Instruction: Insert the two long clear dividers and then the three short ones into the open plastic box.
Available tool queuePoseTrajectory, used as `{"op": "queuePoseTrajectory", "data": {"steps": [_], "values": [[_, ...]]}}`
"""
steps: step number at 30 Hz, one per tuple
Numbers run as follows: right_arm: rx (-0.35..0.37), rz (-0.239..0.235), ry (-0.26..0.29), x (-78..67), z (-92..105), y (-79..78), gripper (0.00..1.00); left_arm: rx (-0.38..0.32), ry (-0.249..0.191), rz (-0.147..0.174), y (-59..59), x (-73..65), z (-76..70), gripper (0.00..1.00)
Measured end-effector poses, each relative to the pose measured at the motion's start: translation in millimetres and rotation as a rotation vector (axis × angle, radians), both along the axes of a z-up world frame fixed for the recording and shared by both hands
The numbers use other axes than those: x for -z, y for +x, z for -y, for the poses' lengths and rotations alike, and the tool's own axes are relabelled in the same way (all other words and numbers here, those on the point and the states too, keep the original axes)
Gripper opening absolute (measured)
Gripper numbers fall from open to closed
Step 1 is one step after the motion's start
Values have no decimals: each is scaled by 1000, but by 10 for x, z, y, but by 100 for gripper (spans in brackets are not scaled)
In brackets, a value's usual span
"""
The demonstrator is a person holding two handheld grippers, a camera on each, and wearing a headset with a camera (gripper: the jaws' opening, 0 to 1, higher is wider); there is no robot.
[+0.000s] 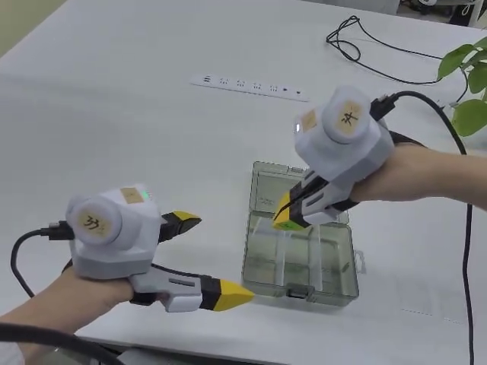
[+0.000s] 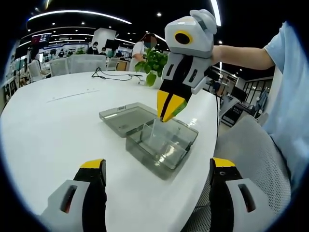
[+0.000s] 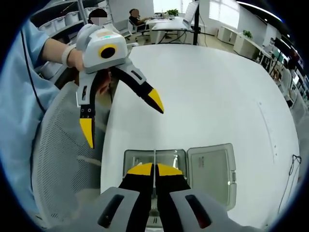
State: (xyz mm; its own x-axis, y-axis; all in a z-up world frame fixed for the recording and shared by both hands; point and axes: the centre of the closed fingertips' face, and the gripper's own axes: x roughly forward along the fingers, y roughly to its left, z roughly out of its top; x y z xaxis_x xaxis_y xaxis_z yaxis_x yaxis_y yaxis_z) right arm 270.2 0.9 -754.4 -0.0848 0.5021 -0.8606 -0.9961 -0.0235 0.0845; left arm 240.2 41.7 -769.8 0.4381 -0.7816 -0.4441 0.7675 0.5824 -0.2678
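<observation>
The clear plastic box (image 1: 252,262) sits on the white counter (image 1: 114,114), close to the near edge and right of centre. Its lid (image 1: 268,181) lies open and flat on the far side. The right gripper (image 1: 283,222) hangs over the left part of the box base, pointing down. Its fingers are pressed together on a clear divider (image 2: 156,132), whose lower edge is down inside the base. Faint clear partitions show in the base, but their number is unclear. The left gripper (image 1: 213,257) hovers to the left of the box, apart from it, its fingers (image 1: 228,293) spread wide and holding nothing. A white power strip (image 1: 251,84) lies further back on the counter.
</observation>
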Motion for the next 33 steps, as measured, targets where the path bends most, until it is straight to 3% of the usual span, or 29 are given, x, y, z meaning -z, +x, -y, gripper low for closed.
{"op": "queuePoseTrajectory", "data": {"steps": [7,21,33], "values": [[14,28,27,77,-22,18,2,-7,2,-8,-9,24,-15,90],[28,33,40,247,-44,4,2,2,5,-14,-35,35,7,89],[0,37,-19,440,-89,-22,2,3,9,-13,-36,30,-2,89]]}}
